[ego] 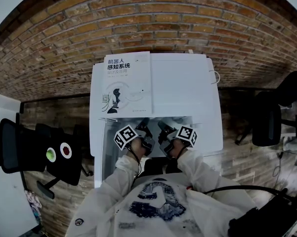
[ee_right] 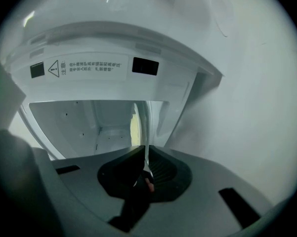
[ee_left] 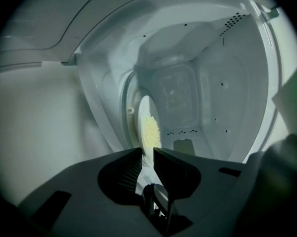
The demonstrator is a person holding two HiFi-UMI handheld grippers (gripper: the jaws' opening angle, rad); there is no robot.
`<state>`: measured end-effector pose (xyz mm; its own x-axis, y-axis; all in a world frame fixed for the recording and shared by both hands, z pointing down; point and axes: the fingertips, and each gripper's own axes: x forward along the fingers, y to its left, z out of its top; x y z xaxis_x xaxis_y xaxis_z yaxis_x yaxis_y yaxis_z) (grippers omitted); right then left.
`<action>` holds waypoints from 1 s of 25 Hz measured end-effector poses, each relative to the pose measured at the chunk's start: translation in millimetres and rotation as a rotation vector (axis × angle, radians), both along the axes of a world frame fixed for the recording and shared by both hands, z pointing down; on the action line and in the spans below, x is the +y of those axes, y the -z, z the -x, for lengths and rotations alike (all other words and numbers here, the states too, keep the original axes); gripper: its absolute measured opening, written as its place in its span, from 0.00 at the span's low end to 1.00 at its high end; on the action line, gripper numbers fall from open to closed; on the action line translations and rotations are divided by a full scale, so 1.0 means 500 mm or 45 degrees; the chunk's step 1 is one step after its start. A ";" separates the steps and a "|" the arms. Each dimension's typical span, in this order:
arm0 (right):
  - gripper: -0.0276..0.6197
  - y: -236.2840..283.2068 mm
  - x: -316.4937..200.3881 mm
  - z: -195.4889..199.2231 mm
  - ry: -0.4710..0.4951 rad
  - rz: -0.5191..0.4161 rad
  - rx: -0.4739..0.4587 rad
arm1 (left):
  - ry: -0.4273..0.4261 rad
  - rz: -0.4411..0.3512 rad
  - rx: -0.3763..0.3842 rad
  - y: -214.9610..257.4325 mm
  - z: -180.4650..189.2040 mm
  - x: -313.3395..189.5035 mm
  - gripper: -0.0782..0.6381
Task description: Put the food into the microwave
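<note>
The white microwave [ego: 188,93] stands below me, and both grippers reach into its front opening. A white plate [ee_left: 144,113] of pale yellow food [ee_left: 150,131] sits inside the white cavity [ee_left: 212,83], edge-on in both gripper views. My left gripper [ee_left: 147,157] has the plate's near rim between its jaws, which stand a little apart from it. The jaws of my right gripper [ee_right: 145,154] are pinched together on the thin opposite rim of the plate [ee_right: 140,125]. In the head view the left gripper [ego: 143,125] and right gripper [ego: 163,127] sit side by side, and the plate is hidden.
A book [ego: 126,83] lies on the microwave's top at the left. A warning label [ee_right: 89,69] runs above the cavity opening. Black office chairs stand at the left [ego: 29,152] and right [ego: 267,117]. Brick surface [ego: 138,23] lies behind the microwave.
</note>
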<state>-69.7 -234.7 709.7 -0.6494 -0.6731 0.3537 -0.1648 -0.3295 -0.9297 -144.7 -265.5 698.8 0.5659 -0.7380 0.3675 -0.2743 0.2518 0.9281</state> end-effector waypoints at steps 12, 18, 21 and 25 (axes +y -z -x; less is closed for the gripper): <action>0.08 -0.003 0.004 -0.001 -0.001 0.008 -0.001 | -0.025 -0.014 -0.175 0.012 0.005 -0.002 0.27; 0.08 -0.003 0.006 -0.001 0.001 0.009 0.000 | -0.052 -0.028 -0.258 0.015 0.006 -0.004 0.28; 0.08 -0.002 0.008 -0.001 0.000 0.008 -0.002 | -0.069 -0.034 -0.326 0.014 0.010 -0.003 0.28; 0.08 0.001 0.010 -0.004 -0.005 0.004 -0.002 | -0.087 -0.014 -0.387 0.010 0.011 0.004 0.29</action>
